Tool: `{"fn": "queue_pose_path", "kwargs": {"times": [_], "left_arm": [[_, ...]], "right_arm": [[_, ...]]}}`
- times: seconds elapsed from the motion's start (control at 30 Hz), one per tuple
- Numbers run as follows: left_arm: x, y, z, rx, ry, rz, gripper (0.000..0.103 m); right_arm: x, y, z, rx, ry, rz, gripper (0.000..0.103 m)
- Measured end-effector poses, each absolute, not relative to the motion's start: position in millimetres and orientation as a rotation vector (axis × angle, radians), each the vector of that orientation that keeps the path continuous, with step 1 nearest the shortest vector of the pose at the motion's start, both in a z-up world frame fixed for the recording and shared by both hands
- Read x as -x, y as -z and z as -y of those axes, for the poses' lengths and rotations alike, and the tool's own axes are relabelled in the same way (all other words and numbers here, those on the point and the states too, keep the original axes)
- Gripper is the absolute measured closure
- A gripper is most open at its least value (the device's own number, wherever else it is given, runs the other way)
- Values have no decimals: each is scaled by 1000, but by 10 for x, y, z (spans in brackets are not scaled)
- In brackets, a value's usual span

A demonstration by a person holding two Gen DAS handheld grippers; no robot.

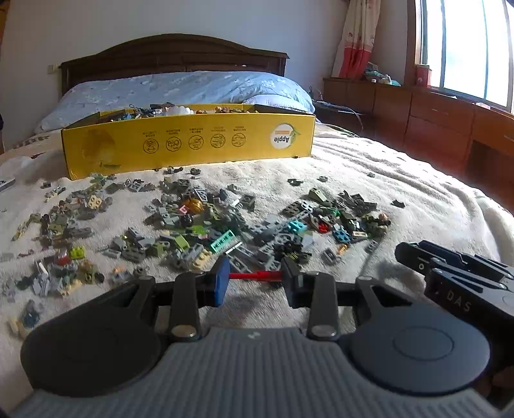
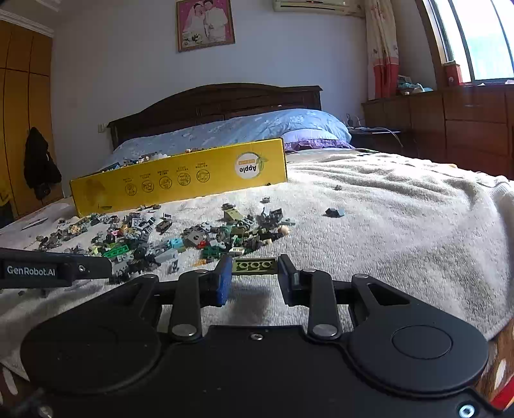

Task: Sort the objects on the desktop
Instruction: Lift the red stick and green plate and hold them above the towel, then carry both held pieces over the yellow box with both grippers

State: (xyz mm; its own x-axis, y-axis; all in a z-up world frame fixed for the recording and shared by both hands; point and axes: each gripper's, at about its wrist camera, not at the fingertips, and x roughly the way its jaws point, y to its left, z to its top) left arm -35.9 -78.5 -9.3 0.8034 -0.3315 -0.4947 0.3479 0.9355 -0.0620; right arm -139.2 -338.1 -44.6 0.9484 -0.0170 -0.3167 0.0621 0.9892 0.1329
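Both tools clamped, red rod (left), olive plate

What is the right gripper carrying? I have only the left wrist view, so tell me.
Observer: The right gripper is shut on an olive studded plate, held flat between its pads.
Operator: Noted. My left gripper grips the red rod. Now report the wall above the headboard.
Observer: A framed picture hangs there, higher than your view reaches.
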Motion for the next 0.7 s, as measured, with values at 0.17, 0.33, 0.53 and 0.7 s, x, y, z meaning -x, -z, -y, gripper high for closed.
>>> {"fn": "queue_pose_path", "kwargs": {"times": [0.17,0.33,0.53,0.7], "left_arm": [[205,50,751,-38,340,-530,64],[19,9,714,-15,311,-535,64],[-204,-55,666,-3,276,-504,64],[-412,-120,600,7,249,-484,64]], "right_arm": [[1276,400,3404,-141,28,-327,74],[1124,394,3427,-148,3,-339,74],[963,351,3386,-128,-45,-351,74],[736,174,3355,-97,-113,-343,74]]}}
